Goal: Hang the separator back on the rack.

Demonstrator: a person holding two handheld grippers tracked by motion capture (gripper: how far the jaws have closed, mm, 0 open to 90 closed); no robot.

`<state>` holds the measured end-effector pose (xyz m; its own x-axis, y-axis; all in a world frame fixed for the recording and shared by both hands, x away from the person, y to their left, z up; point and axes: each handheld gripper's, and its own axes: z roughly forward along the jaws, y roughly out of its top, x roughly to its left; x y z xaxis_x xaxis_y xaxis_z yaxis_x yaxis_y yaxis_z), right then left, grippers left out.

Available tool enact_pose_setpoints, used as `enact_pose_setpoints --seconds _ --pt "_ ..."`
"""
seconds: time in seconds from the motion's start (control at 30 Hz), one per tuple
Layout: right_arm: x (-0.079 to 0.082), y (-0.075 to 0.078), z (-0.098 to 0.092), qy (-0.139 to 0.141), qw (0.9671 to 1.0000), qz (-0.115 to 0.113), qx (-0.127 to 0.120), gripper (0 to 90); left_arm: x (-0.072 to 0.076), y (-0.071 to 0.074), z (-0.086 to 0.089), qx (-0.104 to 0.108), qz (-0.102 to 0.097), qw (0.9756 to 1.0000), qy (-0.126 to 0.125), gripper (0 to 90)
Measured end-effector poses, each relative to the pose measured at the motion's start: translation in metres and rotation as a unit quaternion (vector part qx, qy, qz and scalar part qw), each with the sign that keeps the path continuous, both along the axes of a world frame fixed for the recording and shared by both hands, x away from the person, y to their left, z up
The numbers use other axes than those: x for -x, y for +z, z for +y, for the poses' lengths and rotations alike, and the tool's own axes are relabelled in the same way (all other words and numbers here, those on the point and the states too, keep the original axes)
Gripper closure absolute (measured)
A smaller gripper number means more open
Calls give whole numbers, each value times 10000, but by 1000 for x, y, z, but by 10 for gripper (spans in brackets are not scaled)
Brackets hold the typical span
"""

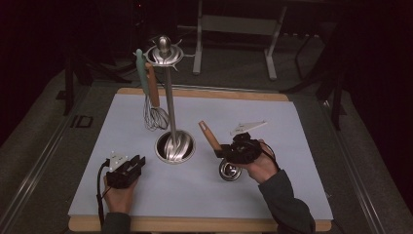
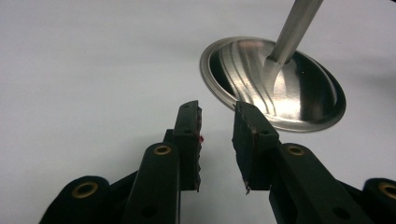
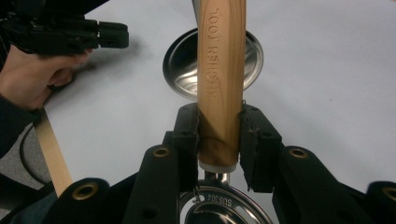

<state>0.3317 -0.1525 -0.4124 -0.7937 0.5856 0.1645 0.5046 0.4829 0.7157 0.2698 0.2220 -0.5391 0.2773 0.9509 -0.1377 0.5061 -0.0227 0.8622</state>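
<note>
You have one white table (image 1: 272, 195) carrying one steel utensil stand (image 1: 168, 97) with two utensils hung. Your right gripper (image 3: 218, 135) clamps one wooden-handled ladle (image 3: 219, 70) beside the stand's base; your left gripper (image 2: 217, 126) rests parted, empty.

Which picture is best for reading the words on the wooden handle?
The right gripper view: the handle is close up between the tongs, so "KITCHEN TOOL" is readable. The high view shows it small and slanted, words too tiny.

Dim room, grey carpet floor (image 1: 39, 126); metal frame legs (image 1: 234, 29) behind white-topped table (image 1: 292, 146)
</note>
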Motion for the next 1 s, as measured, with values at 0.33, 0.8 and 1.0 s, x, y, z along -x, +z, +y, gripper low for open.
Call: enact_pose_setpoints --seconds 0.33,0.8,1.0 --pt "2 10 2 2 9998 -166 -147 701 -1 0 -1 -28 8 10000 -11 711" --pt "6 22 5 35 9989 -345 -309 701 -1 0 -1 -38 1 10000 -21 709" --pt "8 27 7 51 9984 -426 -374 701 -1 0 -1 -31 5 10000 -19 709"
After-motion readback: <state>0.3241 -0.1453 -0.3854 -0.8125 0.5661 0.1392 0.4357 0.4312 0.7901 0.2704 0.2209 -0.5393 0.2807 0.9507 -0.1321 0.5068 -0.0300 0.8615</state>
